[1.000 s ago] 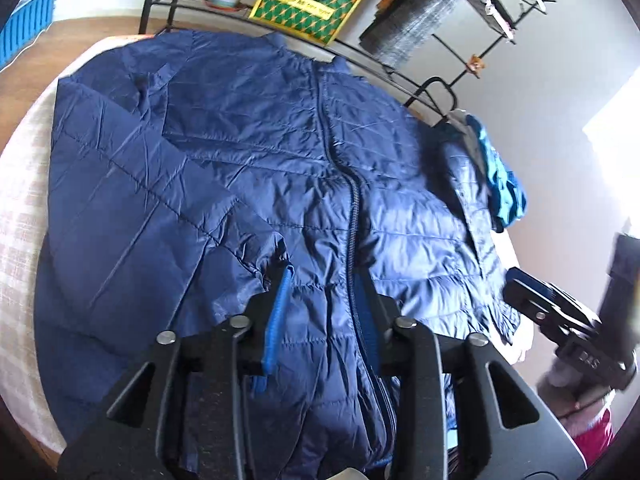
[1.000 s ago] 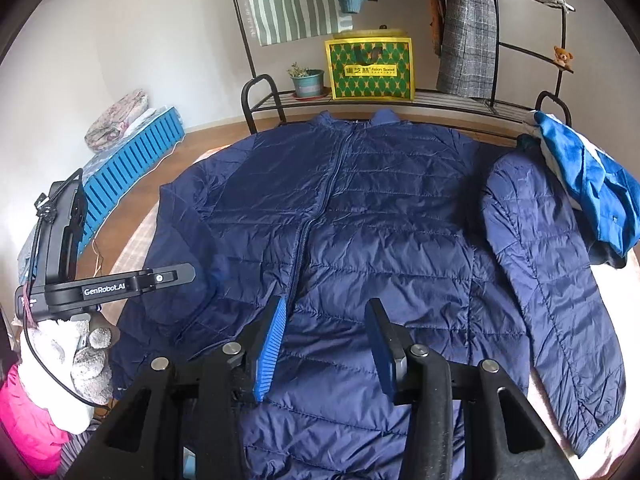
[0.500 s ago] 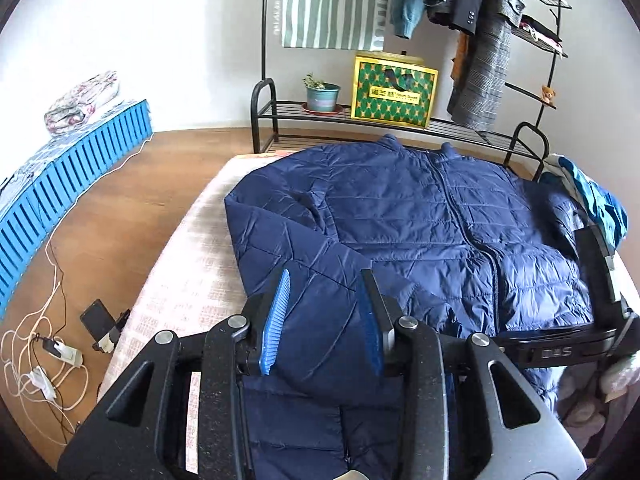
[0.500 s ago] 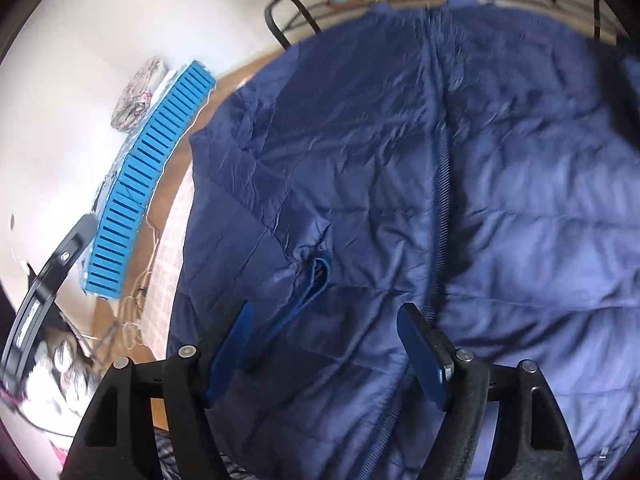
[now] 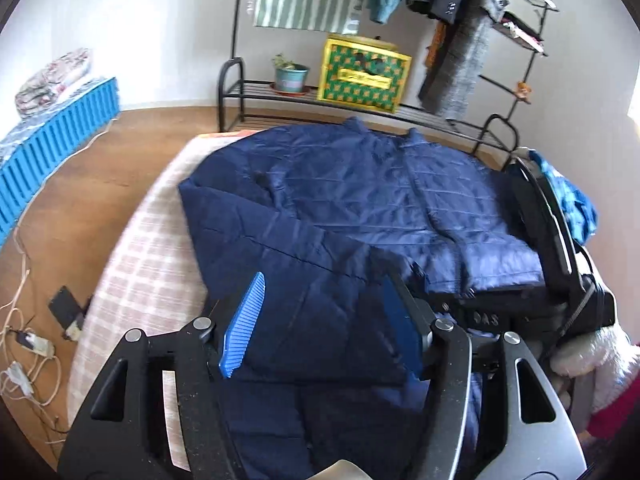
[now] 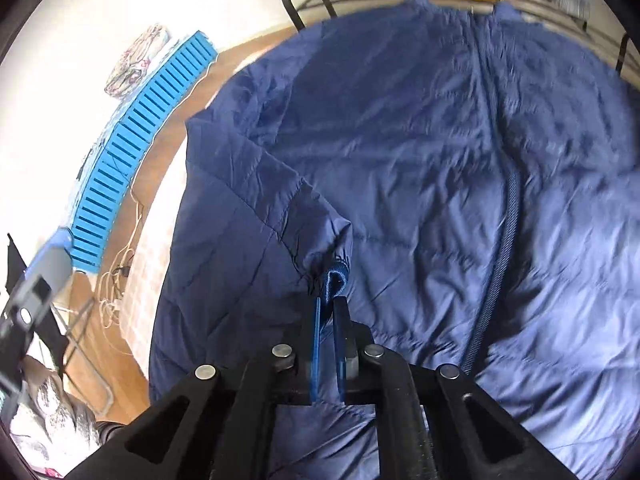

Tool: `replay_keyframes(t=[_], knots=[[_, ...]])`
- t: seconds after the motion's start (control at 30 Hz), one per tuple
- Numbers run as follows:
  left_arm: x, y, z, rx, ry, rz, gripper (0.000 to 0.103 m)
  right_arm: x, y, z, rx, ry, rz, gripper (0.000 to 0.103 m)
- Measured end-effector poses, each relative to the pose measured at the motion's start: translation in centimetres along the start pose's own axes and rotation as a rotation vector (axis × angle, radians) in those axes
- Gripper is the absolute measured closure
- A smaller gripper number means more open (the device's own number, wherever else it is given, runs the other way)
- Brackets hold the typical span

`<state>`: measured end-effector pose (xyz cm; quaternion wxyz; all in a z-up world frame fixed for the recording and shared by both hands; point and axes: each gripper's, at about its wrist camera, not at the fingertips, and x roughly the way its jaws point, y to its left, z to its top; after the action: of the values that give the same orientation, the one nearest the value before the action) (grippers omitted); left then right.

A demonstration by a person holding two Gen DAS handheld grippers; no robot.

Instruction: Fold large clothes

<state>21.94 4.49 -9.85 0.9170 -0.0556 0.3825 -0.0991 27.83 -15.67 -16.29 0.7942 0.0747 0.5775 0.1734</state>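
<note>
- The right gripper [image 6: 329, 312] was clenched on the cuff [image 6: 335, 276] of the navy quilted puffer jacket [image 6: 420, 140].
- The left gripper [image 5: 324, 320] hung released above that jacket's sleeve [image 5: 288, 256].

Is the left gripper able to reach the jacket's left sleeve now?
Probably yes. The left gripper is open directly above the folded sleeve of the jacket, with nothing between them.

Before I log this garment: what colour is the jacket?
Navy blue, quilted; the jacket shows best in the left wrist view.
</note>
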Motion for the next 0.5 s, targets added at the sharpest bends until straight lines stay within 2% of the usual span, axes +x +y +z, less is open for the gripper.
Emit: replay_keyframes(t=[0.07,0.1,0.17,0.33,0.5], knots=[[-0.9,-1.5,0.2,0.025,-0.029,-0.033,0.037,-1.7,-0.4,0.4,-0.015,-0.036,-0.019,0.1],[-1.4,-2.4,0.3,0.044,-0.044,-0.036,0.031,-2.5,-0.5,0.6,-0.02,-0.053,-0.03,0.1],[-2.0,-4.0,0.5,0.069,-0.069,-0.045,0.025,-4.1,-1.0,1.1,-0.033,-0.09,-0.061,0.1],[-1.8,-7.4,1.0,0.127,-0.063,-0.074,0.024,-6.8,-2.2,2.7,-0.063,-0.151,-0.148,0.1],[0.0,-9.8,0.9,0.175,-0.019,-0.049,0.024,-8.9,-4.9,4.3,-0.063,-0.192,-0.25,0.1]])
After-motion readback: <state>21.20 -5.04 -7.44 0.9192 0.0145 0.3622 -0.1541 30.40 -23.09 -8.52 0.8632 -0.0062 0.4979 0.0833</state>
